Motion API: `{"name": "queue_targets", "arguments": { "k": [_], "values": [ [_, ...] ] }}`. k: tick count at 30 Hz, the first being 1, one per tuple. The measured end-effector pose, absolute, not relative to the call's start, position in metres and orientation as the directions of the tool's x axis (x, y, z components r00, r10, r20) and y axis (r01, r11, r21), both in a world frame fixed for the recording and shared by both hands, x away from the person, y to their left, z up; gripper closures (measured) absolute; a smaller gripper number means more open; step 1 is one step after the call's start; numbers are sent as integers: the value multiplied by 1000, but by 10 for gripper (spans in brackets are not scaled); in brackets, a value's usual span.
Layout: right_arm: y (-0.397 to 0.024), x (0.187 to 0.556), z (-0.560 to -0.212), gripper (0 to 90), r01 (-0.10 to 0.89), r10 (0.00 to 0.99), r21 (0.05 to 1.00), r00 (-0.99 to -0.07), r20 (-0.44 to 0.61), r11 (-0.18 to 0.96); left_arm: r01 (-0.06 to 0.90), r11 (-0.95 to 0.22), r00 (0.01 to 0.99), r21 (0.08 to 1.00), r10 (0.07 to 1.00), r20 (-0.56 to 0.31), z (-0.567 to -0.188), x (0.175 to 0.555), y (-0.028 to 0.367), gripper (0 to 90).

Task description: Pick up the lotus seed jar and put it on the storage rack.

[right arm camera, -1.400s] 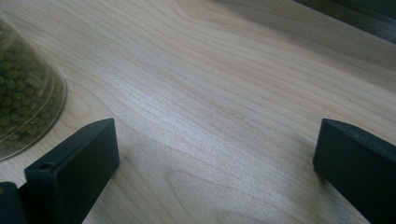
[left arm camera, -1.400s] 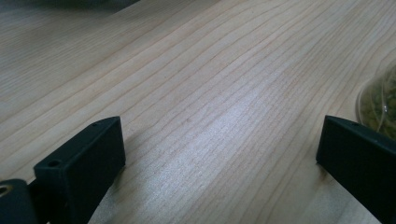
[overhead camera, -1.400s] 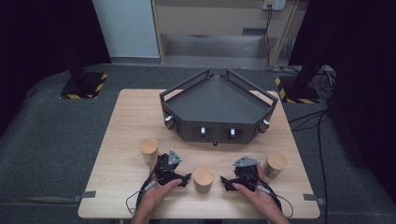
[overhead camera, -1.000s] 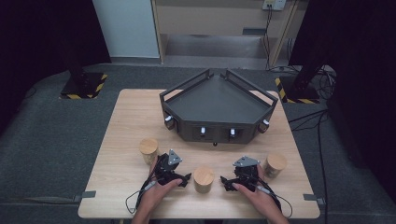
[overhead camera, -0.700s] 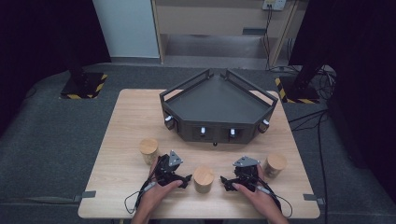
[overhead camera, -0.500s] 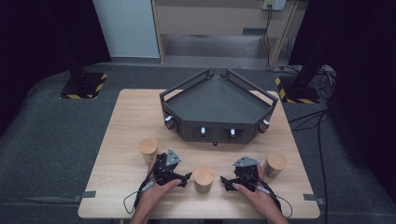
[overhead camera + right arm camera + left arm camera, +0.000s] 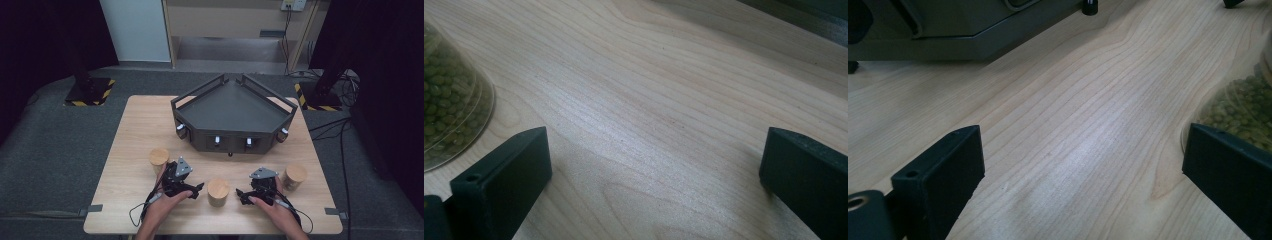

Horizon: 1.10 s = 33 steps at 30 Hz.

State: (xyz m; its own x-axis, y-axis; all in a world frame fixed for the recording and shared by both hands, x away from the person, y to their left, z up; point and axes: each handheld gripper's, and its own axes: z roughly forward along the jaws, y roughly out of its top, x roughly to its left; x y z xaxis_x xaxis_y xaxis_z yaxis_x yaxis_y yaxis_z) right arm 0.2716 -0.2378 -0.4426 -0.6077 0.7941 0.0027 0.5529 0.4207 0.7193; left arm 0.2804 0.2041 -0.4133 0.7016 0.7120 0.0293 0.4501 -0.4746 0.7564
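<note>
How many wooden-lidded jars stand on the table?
3. The left jar stands beside the left gripper, the middle jar between both grippers, and the right jar beside the right gripper. None seems hidden.

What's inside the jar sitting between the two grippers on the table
Small green beans fill the middle jar, seen through its clear wall in both gripper views. From above its wooden lid covers the contents, so how high they reach cannot be seen.

The high view is dim at its edges — dark curtains swallow both sides — while the table (image 7: 130, 145) is evenly lit from above. In both gripper views the near jaws blur, and a soft sheen crosses the wood
</note>
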Motion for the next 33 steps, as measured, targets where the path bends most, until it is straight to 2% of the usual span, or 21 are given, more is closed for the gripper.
{"name": "queue_targets", "arguments": {
  "k": [33],
  "values": [
    [-236, 267, -443, 9, 557, 804, 721, -595, -2, 413, 419, -455, 682, 785, 729, 58, -379, 286, 223, 20]
  ]
}}
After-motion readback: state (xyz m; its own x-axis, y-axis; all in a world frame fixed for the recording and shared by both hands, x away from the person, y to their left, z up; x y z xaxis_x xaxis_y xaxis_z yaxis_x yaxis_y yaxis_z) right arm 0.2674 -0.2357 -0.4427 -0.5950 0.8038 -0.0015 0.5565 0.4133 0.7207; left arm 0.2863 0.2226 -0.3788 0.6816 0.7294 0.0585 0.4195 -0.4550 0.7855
